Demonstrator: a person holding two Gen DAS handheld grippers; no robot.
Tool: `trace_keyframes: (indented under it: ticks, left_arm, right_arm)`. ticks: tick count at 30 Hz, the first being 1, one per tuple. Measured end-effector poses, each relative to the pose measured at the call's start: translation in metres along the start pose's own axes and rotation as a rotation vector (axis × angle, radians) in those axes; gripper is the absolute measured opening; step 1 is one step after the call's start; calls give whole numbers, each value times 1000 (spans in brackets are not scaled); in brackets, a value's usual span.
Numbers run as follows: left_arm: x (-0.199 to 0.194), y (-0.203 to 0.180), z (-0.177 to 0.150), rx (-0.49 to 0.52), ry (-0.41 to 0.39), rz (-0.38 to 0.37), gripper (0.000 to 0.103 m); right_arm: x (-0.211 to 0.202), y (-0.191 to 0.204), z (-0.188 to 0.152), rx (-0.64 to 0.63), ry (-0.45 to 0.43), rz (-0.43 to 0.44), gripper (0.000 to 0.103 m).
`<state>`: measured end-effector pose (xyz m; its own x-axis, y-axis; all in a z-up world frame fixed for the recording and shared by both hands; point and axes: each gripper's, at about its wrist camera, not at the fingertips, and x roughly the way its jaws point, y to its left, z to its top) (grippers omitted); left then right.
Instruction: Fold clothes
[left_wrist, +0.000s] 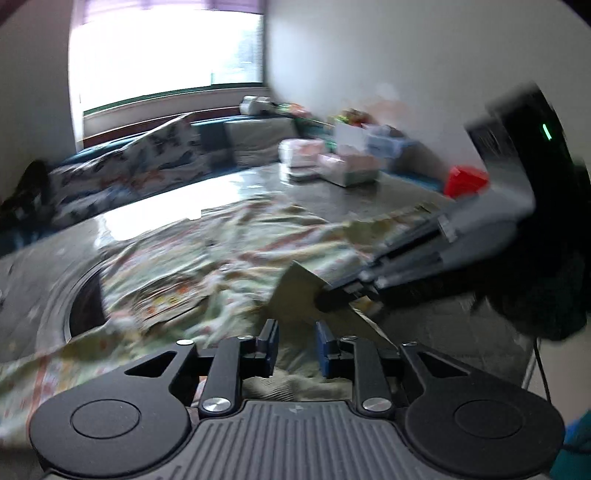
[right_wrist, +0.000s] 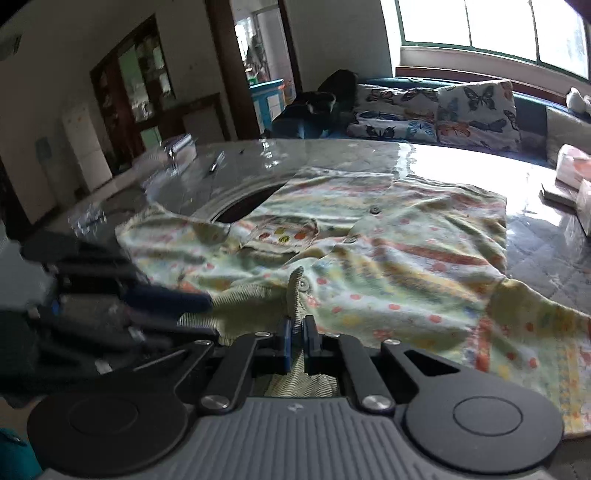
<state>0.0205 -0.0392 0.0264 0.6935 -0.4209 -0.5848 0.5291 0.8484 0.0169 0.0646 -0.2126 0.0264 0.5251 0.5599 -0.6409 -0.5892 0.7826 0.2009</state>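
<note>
Your right gripper (right_wrist: 298, 341) is pinched on the ribbed collar (right_wrist: 296, 291) of the printed shirt (right_wrist: 399, 251), which is spread on the table (right_wrist: 229, 173), probably to anchor the near edge. Your left gripper (left_wrist: 295, 341) hangs parted and holds nothing, near the collar, likely for a second grip.

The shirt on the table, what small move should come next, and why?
Probably close the left gripper on the collar edge. Its jaws stand open over the shirt, while the right gripper is already pinched on the ribbed collar, so both ends would be held for lifting.
</note>
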Motion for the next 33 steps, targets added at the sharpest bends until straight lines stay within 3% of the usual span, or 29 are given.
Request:
trace_keyframes:
  ticks: [9,16,18,27,33]
  left_arm:
    - [40,8,-4,14,138,19,22]
    - [44,13,-5,6,152,9,21]
    - [46,16,-4,-21,147,2,8]
    - [23,40,8,-305,13,-181,6]
    - [47,34,-5,-310,100,-209,6]
  right_arm:
    - [-2,-11,-3,41,-21,31,5]
    - [0,-17,-4,73,-28,49,5]
    - [-1,-19,-4,84,-33,49,5]
    - [-10,-27,-6,140,-63,55,5]
    - [-19,-23,0,116,-78,54,5]
